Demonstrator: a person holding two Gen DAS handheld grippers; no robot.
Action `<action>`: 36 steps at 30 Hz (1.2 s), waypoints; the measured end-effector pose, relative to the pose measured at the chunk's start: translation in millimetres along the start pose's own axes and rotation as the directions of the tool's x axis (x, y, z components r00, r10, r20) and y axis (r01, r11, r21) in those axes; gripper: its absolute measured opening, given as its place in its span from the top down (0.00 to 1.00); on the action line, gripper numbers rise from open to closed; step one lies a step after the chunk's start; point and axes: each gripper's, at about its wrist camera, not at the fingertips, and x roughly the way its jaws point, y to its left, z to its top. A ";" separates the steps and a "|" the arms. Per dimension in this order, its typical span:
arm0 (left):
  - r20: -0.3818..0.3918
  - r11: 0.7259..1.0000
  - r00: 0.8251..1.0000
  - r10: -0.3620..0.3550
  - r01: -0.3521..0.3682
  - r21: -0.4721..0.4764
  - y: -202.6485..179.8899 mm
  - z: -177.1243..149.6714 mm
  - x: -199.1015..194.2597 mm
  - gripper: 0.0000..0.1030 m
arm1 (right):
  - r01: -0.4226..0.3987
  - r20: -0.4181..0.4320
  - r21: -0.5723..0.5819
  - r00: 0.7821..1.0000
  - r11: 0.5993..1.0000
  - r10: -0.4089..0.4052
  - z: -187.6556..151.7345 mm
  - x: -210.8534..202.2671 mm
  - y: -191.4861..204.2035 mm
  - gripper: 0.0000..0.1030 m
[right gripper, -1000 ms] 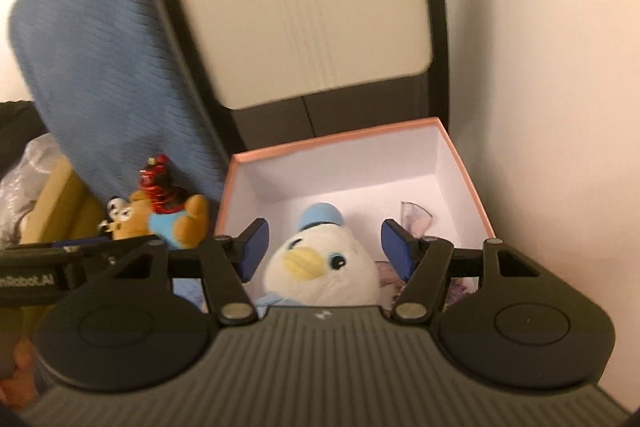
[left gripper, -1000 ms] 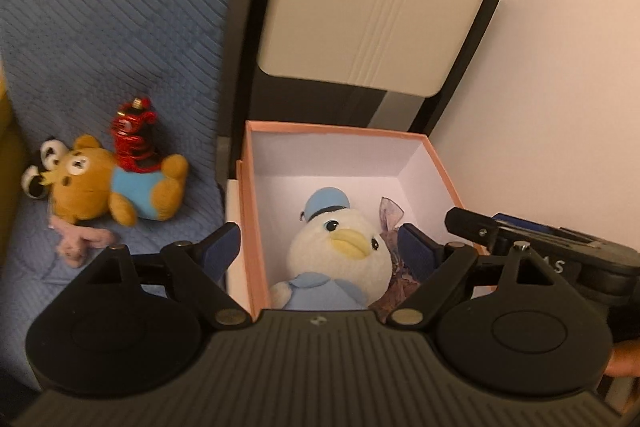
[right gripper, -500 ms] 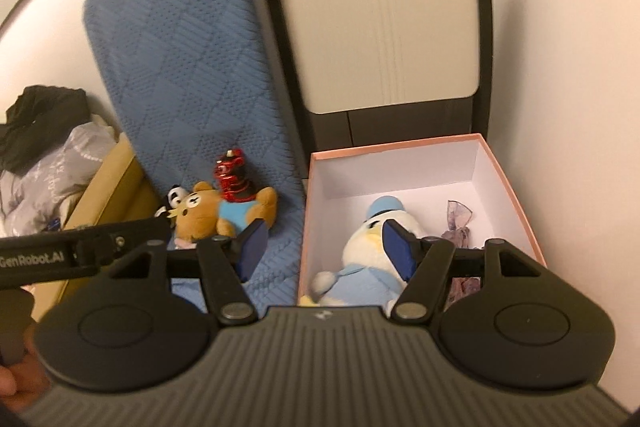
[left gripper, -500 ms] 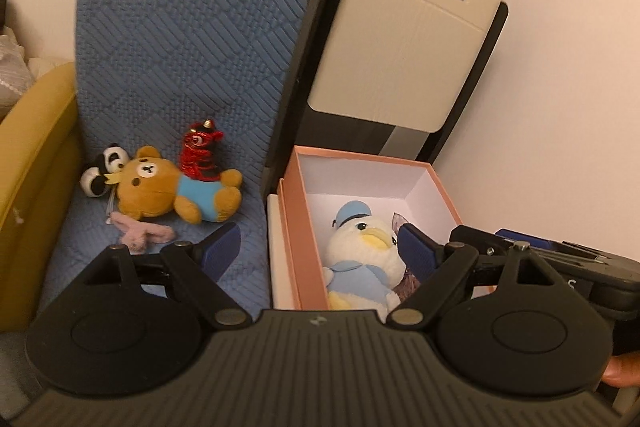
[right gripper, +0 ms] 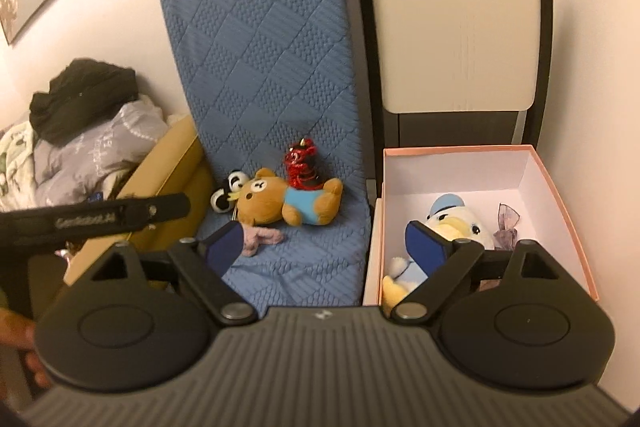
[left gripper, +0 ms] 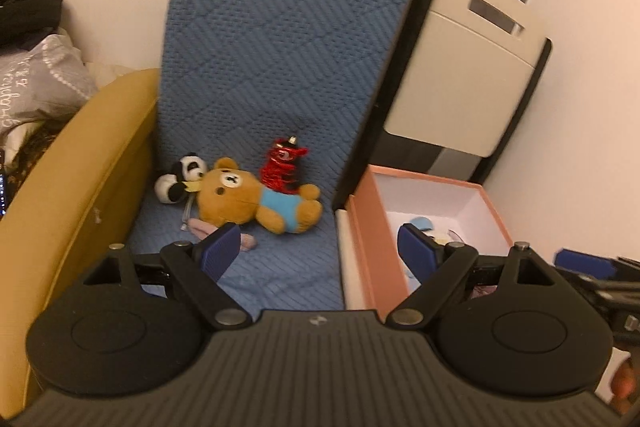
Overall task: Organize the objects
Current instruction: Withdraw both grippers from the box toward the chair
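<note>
blue quilted seat against white wall, pink box beside it, left gripper jaws apart and empty, right gripper jaws opening, nothing between

Illumination is warm, dim indoor light with a yellow cast; its source lies outside both views. Beyond the jaws, the quilted blue fabric seat cushion is evenly lit, with soft shadow along its base. To the right of the jaws, the white inner walls of the pink-rimmed cardboard box are the brightest area, without glare. The left wrist view shows motion blur, strongest at its right edge. Fisheye distortion bends straight edges near both frame borders.
</note>
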 end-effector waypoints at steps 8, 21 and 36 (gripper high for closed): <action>0.021 0.997 0.999 0.042 -0.040 -0.072 42.3 -7.2 28.5 0.14 | 0.011 -0.099 -0.015 0.995 1.000 -0.012 1.8 4.0 19.3 0.13; -0.032 0.995 0.998 0.056 -0.058 -0.081 61.2 -25.1 106.3 0.14 | 0.031 -0.209 -0.033 0.977 0.999 -0.038 -4.4 41.2 20.6 0.13; -0.101 0.997 0.994 0.050 -0.055 -0.048 77.7 -47.0 152.9 0.14 | 0.054 -0.272 -0.037 0.960 0.998 -0.062 -6.5 100.9 25.9 0.13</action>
